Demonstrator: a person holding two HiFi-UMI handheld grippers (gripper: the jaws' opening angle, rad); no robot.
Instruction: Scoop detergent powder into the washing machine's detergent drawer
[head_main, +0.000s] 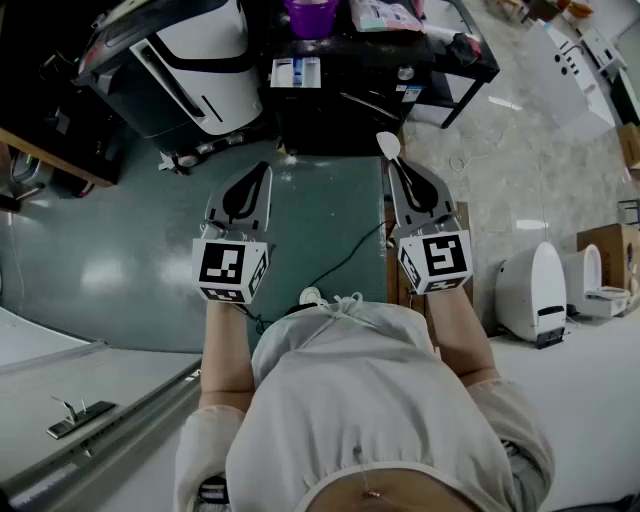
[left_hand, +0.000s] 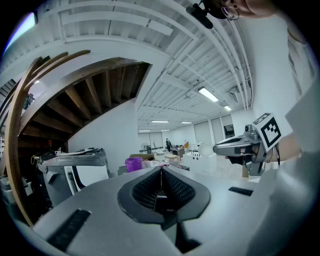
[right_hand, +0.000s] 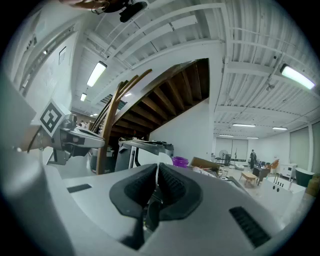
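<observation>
My right gripper (head_main: 394, 166) is shut on the handle of a small white scoop (head_main: 388, 146), whose bowl sticks out past the jaw tips. In the right gripper view only a thin white strip of the scoop (right_hand: 157, 176) shows between the pads. To its left, at the same height, my left gripper (head_main: 263, 170) is shut with nothing in it. Both are held over the green floor, short of the white and black washing machine (head_main: 195, 60) at the upper left. A purple tub (head_main: 312, 15) stands on the black table (head_main: 430, 62) ahead. I see no detergent drawer.
A printed packet (head_main: 385, 14) lies next to the purple tub. A black cable (head_main: 345, 255) runs across the floor between the grippers. White appliances (head_main: 535, 290) stand on the right. A wooden stair rises behind the washing machine (right_hand: 145, 152).
</observation>
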